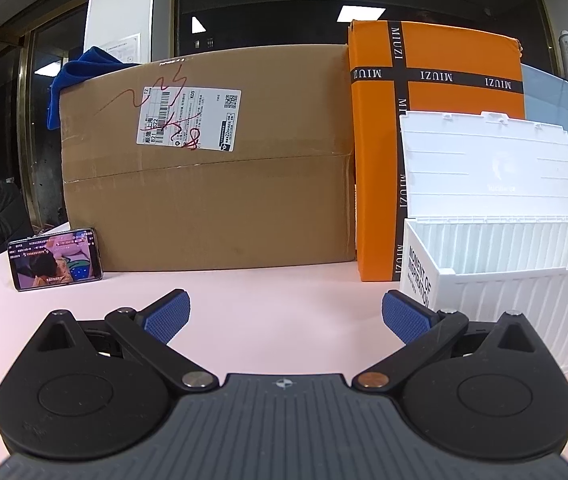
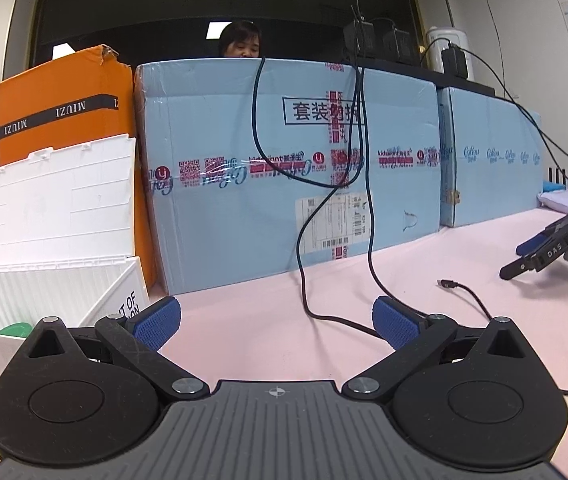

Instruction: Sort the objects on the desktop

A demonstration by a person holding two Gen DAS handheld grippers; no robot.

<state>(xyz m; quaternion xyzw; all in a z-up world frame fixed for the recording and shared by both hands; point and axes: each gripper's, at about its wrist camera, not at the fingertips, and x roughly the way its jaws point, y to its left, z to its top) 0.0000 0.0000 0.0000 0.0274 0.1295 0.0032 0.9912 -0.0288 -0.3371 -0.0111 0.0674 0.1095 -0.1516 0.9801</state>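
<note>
A white ribbed storage box (image 1: 524,280) with its lid tipped up stands on the pink table at the right of the left wrist view. The same white box (image 2: 43,288) sits at the left of the right wrist view, with a green object (image 2: 15,329) just visible inside it. My left gripper (image 1: 286,314) is open over bare tabletop, left of the box, with nothing between its blue pads. My right gripper (image 2: 276,320) is open too, just right of the box, holding nothing.
A brown carton (image 1: 211,168), an orange MIUZI box (image 1: 436,140) and light blue cartons (image 2: 284,168) wall the back of the table. A phone (image 1: 56,258) leans against the brown carton. Black cables (image 2: 304,240) trail onto the table. Another gripper device (image 2: 552,248) rests far right. A person sits behind the cartons.
</note>
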